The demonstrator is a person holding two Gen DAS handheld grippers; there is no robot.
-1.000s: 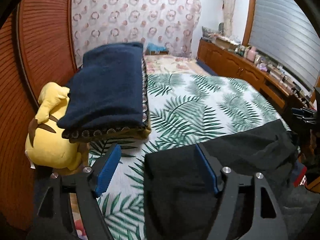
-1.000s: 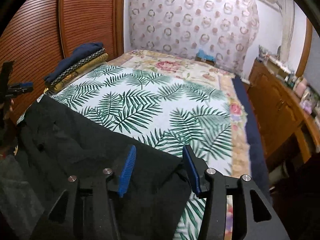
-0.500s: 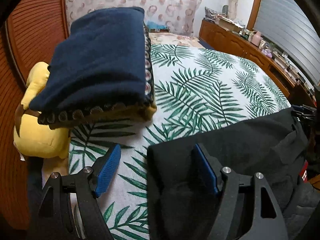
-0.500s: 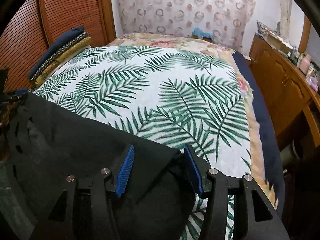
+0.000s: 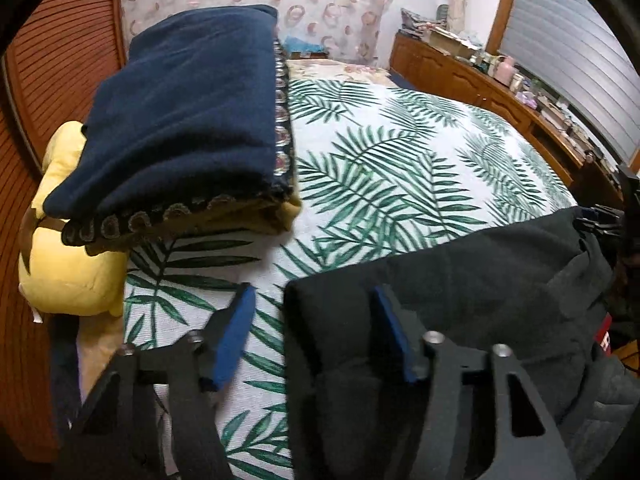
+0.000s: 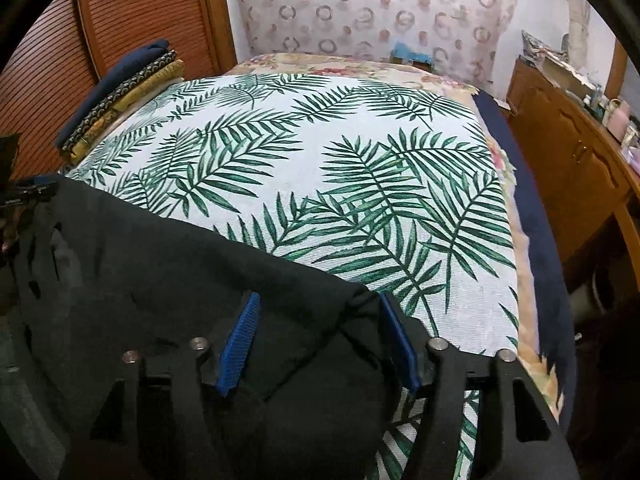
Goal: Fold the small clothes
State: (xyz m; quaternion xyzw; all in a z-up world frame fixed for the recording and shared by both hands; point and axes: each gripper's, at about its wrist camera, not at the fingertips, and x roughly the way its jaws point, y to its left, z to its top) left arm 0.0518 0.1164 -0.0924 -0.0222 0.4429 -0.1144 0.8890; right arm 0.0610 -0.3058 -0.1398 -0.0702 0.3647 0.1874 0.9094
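A black garment (image 5: 460, 300) lies spread across the near edge of the palm-leaf bedspread (image 5: 380, 168). My left gripper (image 5: 314, 328) is open, its jaws straddling the garment's left corner, the right pad over the cloth and the left pad over the sheet. In the right wrist view the same garment (image 6: 168, 280) fills the lower left. My right gripper (image 6: 320, 340) is open, with the garment's right corner lying between its blue pads. Each gripper shows small at the other view's far edge.
A stack of folded blankets, navy on top (image 5: 188, 112), sits at the bed's left side, also in the right wrist view (image 6: 120, 92). A yellow plush toy (image 5: 68, 264) lies beside it. Wooden cabinets (image 6: 568, 160) run along the right. A slatted wooden door (image 6: 140, 12) stands left.
Both grippers have moved forward and lower over the bed, the garment's corners staying between the open jaws. The blanket stack looms closer in the left view.
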